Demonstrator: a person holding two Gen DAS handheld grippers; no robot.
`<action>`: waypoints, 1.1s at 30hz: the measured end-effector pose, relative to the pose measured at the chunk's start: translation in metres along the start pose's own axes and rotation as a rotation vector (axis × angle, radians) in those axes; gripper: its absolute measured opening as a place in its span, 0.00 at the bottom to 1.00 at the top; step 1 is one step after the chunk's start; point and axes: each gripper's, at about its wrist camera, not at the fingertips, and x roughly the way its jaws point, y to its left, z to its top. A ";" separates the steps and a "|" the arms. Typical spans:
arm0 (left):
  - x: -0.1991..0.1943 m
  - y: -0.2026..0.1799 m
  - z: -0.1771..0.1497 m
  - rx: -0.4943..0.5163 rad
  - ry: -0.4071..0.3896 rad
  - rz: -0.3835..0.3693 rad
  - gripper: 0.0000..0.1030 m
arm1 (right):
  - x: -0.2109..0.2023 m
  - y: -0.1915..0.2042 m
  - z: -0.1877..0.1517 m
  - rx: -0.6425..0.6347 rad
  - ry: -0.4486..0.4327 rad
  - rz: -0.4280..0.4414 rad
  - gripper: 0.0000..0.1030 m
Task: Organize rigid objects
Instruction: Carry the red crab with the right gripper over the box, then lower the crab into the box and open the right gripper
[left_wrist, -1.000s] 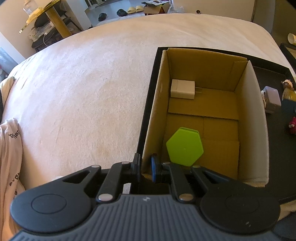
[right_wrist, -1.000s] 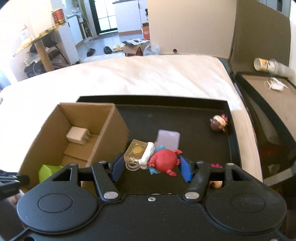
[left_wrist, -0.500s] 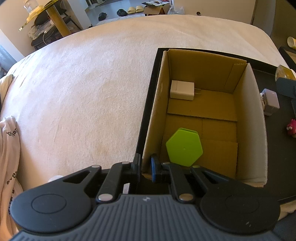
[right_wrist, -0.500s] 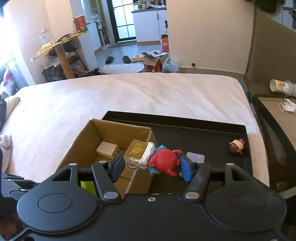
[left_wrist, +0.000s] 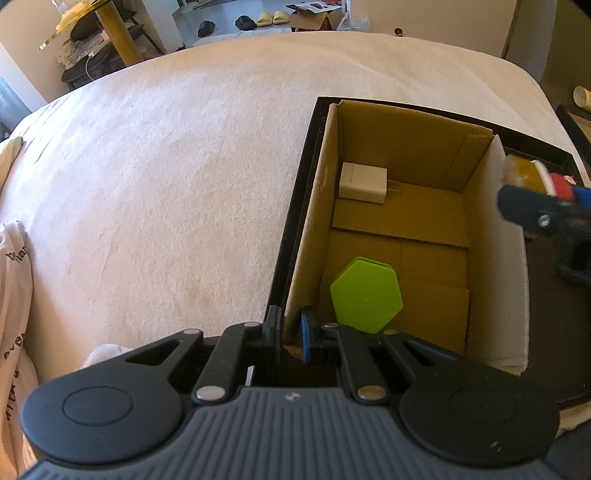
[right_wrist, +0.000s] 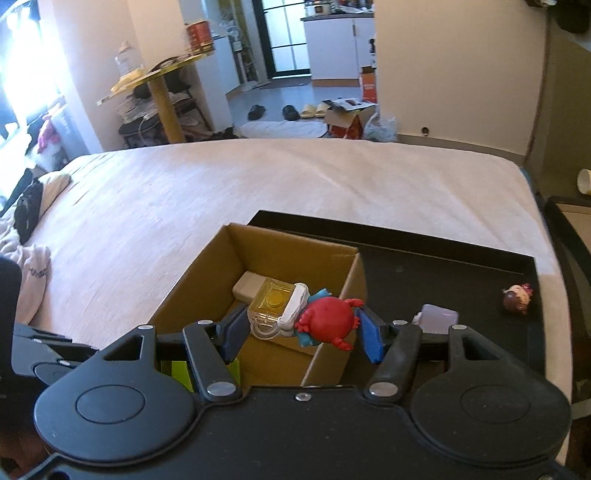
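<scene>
1. My right gripper (right_wrist: 301, 326) clamps the toy (right_wrist: 314, 315) above the box's (right_wrist: 207, 275) right wall.
2. My left gripper (left_wrist: 290, 334) pinches the box's near-left wall.
3. Inside lie a charger (left_wrist: 363, 182) and a green hexagon (left_wrist: 365, 295).
4. The box sits in a black tray (right_wrist: 443, 258).

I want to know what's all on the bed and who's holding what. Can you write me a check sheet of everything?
Surface: pale bed with a black tray on it.
Job's things: cardboard box on the tray holds a white charger and a green hexagon; red crab toy with a yellow block held over the box.
Clutter: purple block and small doll on the tray.
Grippers: left gripper pinches the box wall; right gripper holds the crab toy.
Cables: nothing seen.
Surroundings: slippers, round table.
</scene>
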 end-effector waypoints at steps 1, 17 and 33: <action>0.000 0.001 0.000 -0.001 -0.001 -0.003 0.09 | 0.003 0.002 0.000 -0.008 0.004 0.004 0.59; 0.000 0.009 -0.001 -0.018 -0.002 -0.045 0.09 | 0.032 0.026 0.006 -0.154 0.037 -0.033 0.59; 0.000 0.011 0.000 -0.020 -0.008 -0.058 0.08 | 0.016 0.018 -0.001 -0.095 0.038 -0.104 0.65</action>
